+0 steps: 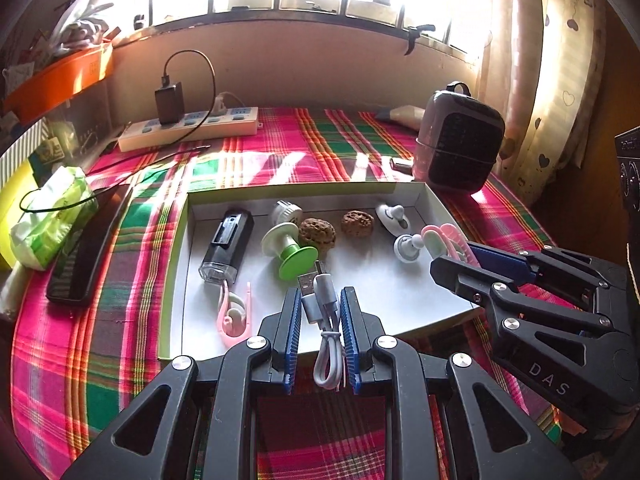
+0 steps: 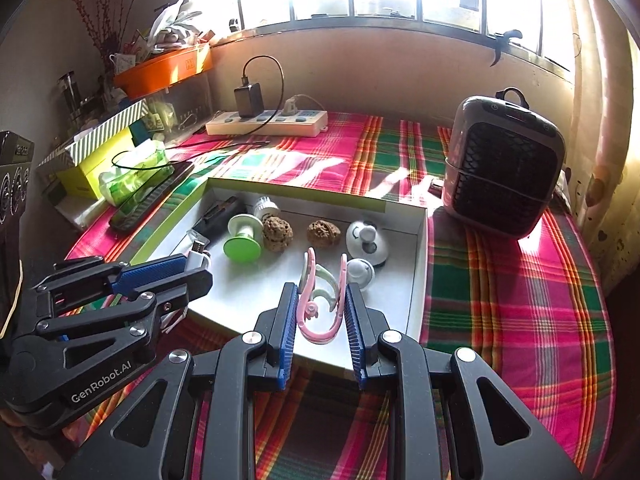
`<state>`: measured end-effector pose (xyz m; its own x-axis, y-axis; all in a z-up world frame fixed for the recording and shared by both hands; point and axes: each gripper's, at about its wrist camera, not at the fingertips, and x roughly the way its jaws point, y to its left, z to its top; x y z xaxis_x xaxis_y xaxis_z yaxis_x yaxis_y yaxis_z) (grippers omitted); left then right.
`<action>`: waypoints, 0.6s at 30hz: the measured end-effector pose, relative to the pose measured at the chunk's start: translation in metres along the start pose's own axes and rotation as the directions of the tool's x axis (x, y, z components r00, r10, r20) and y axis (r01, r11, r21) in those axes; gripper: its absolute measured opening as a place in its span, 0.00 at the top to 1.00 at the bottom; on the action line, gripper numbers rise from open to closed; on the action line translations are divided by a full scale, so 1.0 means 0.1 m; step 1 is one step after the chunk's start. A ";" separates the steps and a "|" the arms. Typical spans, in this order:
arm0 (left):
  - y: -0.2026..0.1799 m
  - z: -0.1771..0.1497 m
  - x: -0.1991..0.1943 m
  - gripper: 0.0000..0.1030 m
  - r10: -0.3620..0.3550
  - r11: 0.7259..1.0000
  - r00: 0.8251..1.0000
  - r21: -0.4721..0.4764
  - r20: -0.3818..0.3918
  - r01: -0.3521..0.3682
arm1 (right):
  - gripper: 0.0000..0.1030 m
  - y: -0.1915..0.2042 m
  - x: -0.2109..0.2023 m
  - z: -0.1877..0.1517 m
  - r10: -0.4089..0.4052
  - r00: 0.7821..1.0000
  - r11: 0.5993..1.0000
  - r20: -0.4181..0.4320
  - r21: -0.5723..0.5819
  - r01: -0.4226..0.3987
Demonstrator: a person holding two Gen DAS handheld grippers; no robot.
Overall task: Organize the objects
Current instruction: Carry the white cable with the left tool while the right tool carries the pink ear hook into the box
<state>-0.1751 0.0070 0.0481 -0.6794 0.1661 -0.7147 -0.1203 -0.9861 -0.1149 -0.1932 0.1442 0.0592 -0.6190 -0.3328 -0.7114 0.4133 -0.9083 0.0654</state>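
**Both grippers loaded above the box; drop and snag risks noted**

The left gripper [image 1: 320, 300] is seen closed narrow on a coiled grey USB cable [image 1: 326, 320], whose plug sticks out past the pads toward 12 o'clock and whose loop hangs toward 6 o'clock behind them. The right gripper [image 2: 320, 300] is clamped at its tightest on a pink-and-green hook clip [image 2: 320, 300], which is pinched by its two thin outer arms. Both loads are carried above the near edge of the shallow white box [image 1: 434, 200], which rests on the plaid cloth [image 1: 100, 360].

Left inside the box, in the left wrist view: a black stamp-like block [image 1: 226, 246] at 10 o'clock, a green-and-white spool [image 1: 286, 250], two walnuts [image 1: 316, 234], two white knob pieces [image 1: 406, 248] at 2 o'clock, and a second pink clip [image 1: 236, 316] at 8 o'clock.

Risks judged from here:
- The cable is held across a soft coil; slippage or unwinding is likely if it is swung, and the hanging loop could be caught on the box's near wall.
- The clip's springy arms could be flexed and shot out of the pads.
- The two grippers are close together; collision is possible if paths are crossed.
- The walnuts could be sent rolling by a bump to the box.
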 end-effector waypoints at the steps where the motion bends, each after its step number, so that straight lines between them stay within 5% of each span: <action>1: 0.01 0.01 0.02 0.82 0.001 1.000 1.000 0.002 -0.001 -0.001 | 0.76 -0.01 0.03 0.02 0.000 1.000 1.000 -0.006 -0.001 0.000; 18: 0.05 0.04 0.30 0.85 0.024 1.000 0.998 0.007 -0.059 -0.024 | 0.76 -0.03 0.48 0.15 0.038 0.994 0.999 -0.098 -0.012 -0.039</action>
<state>-0.1989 0.0076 0.0286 -0.6383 0.1413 -0.7567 -0.1088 -0.9897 -0.0930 -0.2343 0.1270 0.0356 -0.5342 -0.3404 -0.7738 0.4451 -0.8914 0.0848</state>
